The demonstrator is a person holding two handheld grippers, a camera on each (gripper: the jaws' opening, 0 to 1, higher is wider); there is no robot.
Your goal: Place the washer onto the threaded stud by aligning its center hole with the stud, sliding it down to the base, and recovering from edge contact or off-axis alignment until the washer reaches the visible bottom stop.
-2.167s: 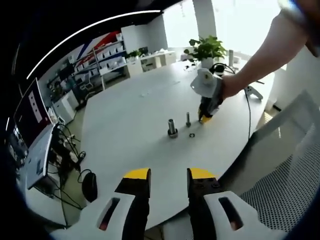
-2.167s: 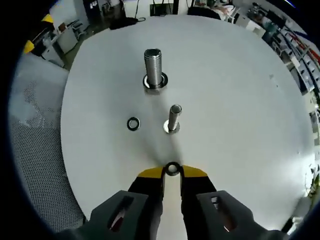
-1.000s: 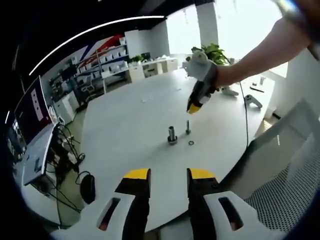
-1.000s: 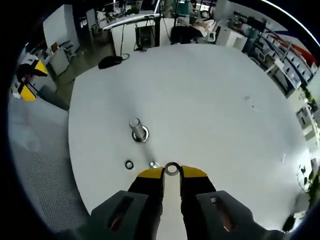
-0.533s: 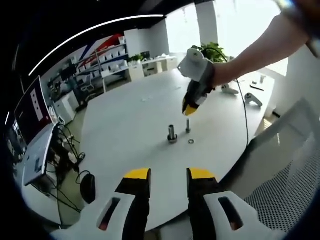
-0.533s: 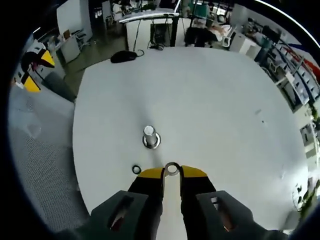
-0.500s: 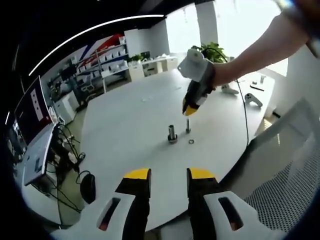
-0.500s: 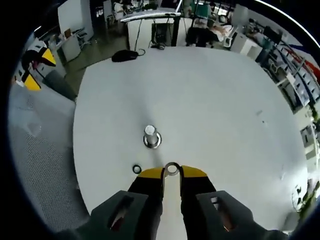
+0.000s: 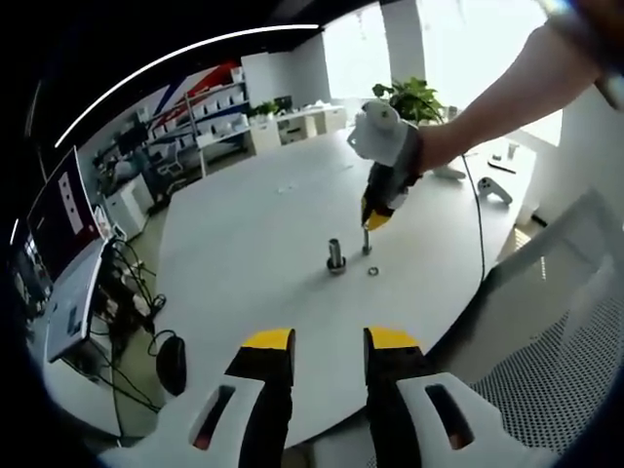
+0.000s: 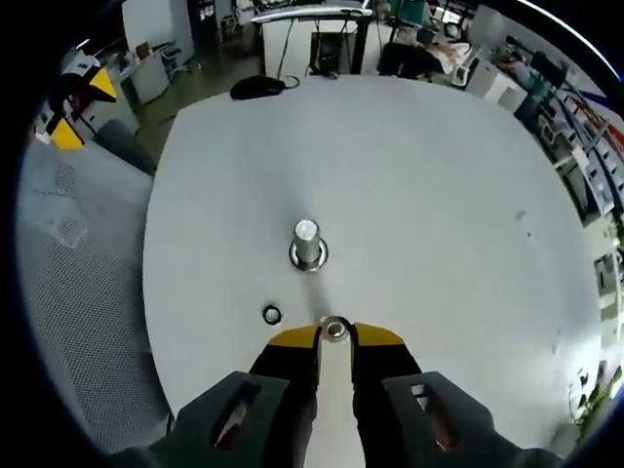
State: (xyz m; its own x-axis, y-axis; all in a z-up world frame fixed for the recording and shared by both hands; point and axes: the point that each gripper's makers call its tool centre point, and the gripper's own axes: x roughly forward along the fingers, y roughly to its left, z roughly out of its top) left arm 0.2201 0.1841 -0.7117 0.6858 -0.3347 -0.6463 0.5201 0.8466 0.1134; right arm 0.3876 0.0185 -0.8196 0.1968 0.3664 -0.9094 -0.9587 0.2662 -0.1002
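Between the yellow tips of the right gripper (image 10: 334, 333), whose jaws pinch it, sits the washer (image 10: 335, 329), directly over the thin stud (image 9: 367, 241), which it hides in the right gripper view. Compared with half a second ago, the gripper has dropped closer to the desk (image 10: 429, 195); the thick stud (image 10: 307, 244) looks larger. A second washer (image 10: 272, 314) lies nearby. The left gripper (image 9: 329, 343) hangs back, jaws narrowly apart, holding nothing.

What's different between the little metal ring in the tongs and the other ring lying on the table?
The washer in the right tongs is pinched between the yellow tips and held up above the white table, while the loose washer lies flat on it, untouched. The held one looks bright silver and the loose one darker. The held one sits over the thin stud, the loose one off to the side. Both are small round rings with a centre hole.
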